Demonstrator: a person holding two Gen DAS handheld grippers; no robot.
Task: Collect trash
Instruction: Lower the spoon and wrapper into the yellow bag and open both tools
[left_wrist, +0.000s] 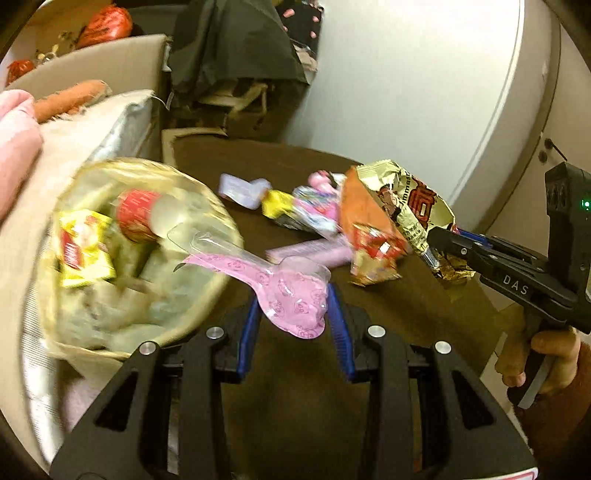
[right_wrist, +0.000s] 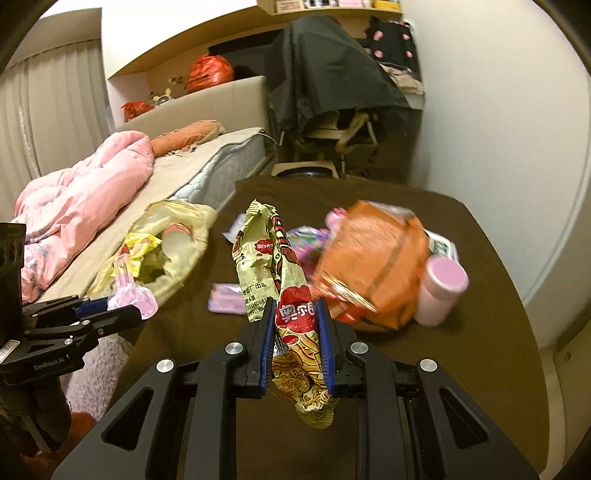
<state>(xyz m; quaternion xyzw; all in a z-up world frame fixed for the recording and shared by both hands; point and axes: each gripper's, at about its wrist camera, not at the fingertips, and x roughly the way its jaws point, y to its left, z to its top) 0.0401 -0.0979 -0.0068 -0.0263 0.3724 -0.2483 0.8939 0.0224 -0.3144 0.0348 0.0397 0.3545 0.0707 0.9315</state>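
Yellowish thin plastic forms the trash bag (left_wrist: 147, 258), which lies open at the table edge next to the bed (right_wrist: 207, 166). Inside it there are already a yellow packet (left_wrist: 85, 251) and a red-labelled container (left_wrist: 138, 216), so part of the job seems done. On the brown table (right_wrist: 480, 332) several things are left: an orange package (right_wrist: 373, 258), a pink bottle (right_wrist: 441, 290), a flat pink pack (right_wrist: 227, 299) and some colourful wrappers (left_wrist: 314, 210) behind.

The left gripper (left_wrist: 295, 306) points toward the bag mouth. Its jaws stand apart, and a pink blister pack (left_wrist: 280, 284) lies between them; it is blurred, so I cannot tell whether the fingers actually touch it, perhaps it is just being released.

The right gripper (right_wrist: 295, 332) is held above the table, level and pointing forward. Its jaws are closed tight on a crumpled snack bag (right_wrist: 280, 280), pinched around its middle, with the lower end hanging below the fingers. This snack bag is off the table and well apart from the trash bag, so it must yet travel to the left.
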